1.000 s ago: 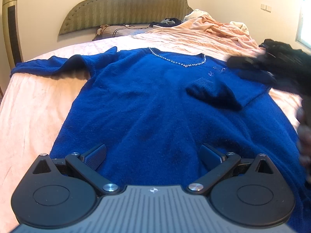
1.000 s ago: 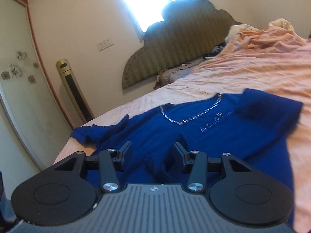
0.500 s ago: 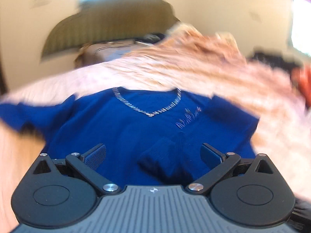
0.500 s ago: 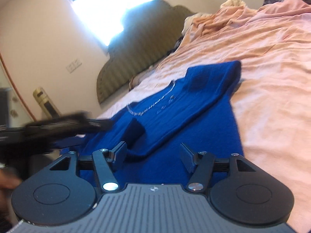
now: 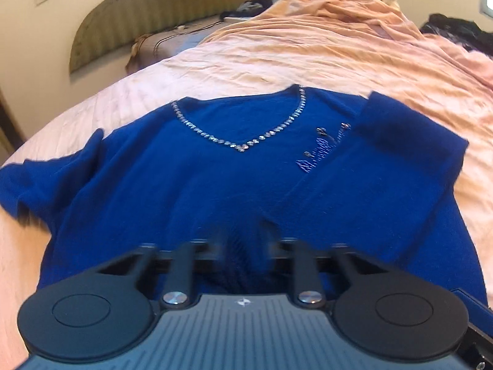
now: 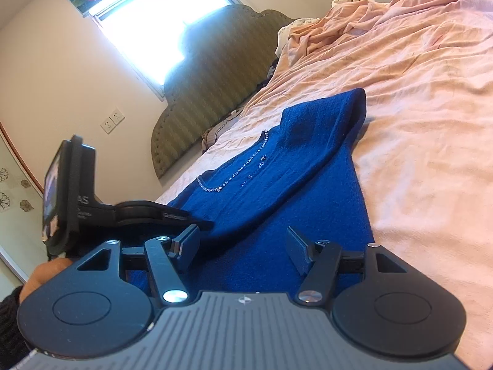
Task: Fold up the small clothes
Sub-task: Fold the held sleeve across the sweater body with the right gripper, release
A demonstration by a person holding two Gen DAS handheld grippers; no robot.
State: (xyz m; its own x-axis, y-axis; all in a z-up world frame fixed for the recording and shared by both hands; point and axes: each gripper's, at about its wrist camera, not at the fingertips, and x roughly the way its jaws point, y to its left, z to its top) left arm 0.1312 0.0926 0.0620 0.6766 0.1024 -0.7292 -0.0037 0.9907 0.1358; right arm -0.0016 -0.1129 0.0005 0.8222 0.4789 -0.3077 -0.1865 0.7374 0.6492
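The blue sweater (image 5: pixel 191 185) lies flat across the middle of the frame on the pink bedsheet (image 5: pixel 292 61), one sleeve (image 5: pixel 385 178) already folded in at the right. Your left gripper (image 5: pixel 242 236) is blurred and nearly pressed together around the cuff — I cannot tell if it really pinches. If it holds too little, the knit may slip out. Your right gripper (image 6: pixel 243 246) is spread, low over the hem. Open room is at the upper right; the other sleeve (image 5: pixel 46 182) is near the bed's edge.
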